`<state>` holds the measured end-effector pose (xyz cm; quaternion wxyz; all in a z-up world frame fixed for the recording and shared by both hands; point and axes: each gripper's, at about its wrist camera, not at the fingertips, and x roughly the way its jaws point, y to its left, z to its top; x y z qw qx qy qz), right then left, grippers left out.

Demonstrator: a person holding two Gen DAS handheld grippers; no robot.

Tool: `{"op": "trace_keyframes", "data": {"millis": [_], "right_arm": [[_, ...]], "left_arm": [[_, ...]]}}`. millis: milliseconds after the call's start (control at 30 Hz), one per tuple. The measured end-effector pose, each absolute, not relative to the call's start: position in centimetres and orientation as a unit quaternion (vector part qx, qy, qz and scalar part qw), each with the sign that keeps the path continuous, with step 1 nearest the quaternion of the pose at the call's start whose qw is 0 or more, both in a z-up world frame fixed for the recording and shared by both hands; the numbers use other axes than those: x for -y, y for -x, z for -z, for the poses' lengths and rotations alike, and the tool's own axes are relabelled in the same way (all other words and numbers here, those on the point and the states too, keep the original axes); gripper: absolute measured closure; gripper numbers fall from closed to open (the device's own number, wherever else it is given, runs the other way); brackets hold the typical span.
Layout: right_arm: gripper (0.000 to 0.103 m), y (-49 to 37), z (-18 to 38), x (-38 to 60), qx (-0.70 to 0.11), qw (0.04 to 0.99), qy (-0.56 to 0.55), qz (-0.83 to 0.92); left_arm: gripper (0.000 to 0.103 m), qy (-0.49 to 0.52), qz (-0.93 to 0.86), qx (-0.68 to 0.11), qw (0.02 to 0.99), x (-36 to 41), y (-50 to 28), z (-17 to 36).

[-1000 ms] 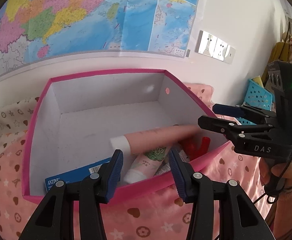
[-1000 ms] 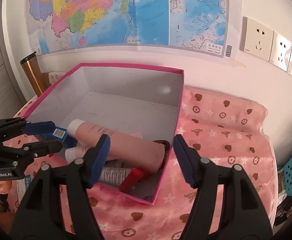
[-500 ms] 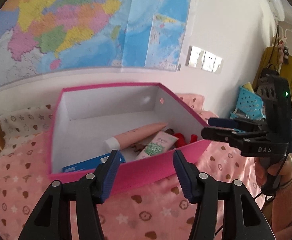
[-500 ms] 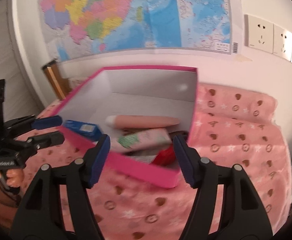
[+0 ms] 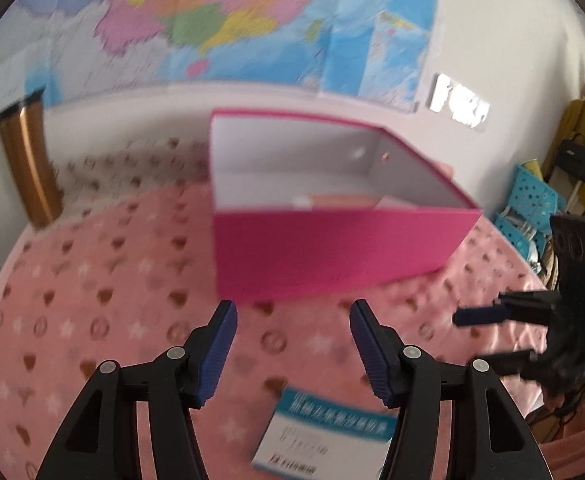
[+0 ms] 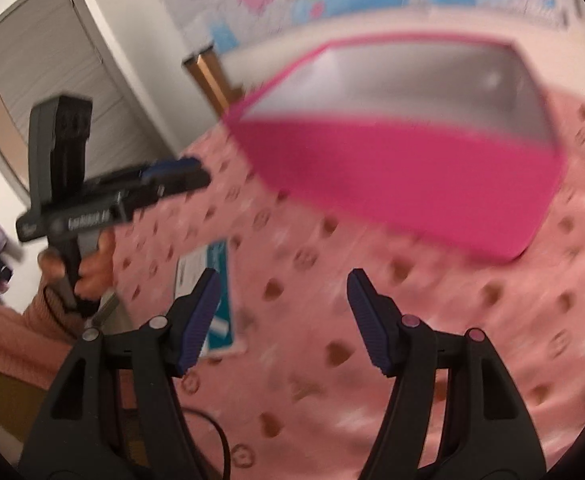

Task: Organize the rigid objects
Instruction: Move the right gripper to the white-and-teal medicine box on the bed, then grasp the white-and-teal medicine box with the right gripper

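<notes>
A pink box [image 5: 332, 248] with a white inside stands on the pink patterned cloth, and a pale pink tube [image 5: 332, 200] just shows over its near wall. My left gripper [image 5: 292, 344] hovers over the cloth in front of the box, its jaws opening with nothing between them. A small blue-and-white carton [image 5: 324, 436] lies flat on the cloth just below it. My right gripper [image 6: 284, 312] is open and empty, short of the pink box [image 6: 412, 176], with the carton [image 6: 196, 272] by its left finger. Each view shows the other gripper from the side: right gripper [image 5: 468, 338], left gripper [image 6: 188, 178].
A bronze tumbler [image 5: 28, 164] stands at the back left near the wall. Blue perforated baskets [image 5: 532, 208] sit off the table's right side. A wall map and sockets [image 5: 458, 100] are behind the box. A hand [image 6: 88, 276] and a sleeve hold the left gripper.
Both grippers have pulled back from over the box to the cloth in front of it. The left jaws have widened. The carton on the cloth has come into view.
</notes>
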<state>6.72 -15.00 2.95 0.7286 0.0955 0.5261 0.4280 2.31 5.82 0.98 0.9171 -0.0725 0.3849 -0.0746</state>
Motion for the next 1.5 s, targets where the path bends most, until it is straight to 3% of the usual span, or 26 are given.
{"op": "trace_keyframes", "data": {"millis": [267,633,1167,1333,1500], "right_arm": [[0.036,-3.1,-0.1,12.9,-0.579,0.665,-0.107,-0.459],[0.046,-1.9,-0.2,10.8,-0.583,0.637,-0.124,-0.489],[0.050,-5.8,0.8,12.7,-0.572,0.703,-0.145,-0.397],[0.050,-6.0,1.1,12.6,-0.570,0.710,-0.152,-0.385],[0.050,-6.1,1.1,12.7,-0.569,0.713,-0.154,-0.379]], "left_arm": [[0.044,0.083,0.081,-0.435,0.893,-6.2,0.3,2.5],[0.044,0.097,0.118,-0.460,0.875,-5.5,1.6,3.8],[0.044,0.106,0.163,-0.461,0.866,-2.9,1.2,4.1],[0.055,0.118,0.152,-0.469,0.862,-3.3,0.7,4.6],[0.058,0.124,0.149,-0.468,0.862,-3.5,0.5,4.5]]}}
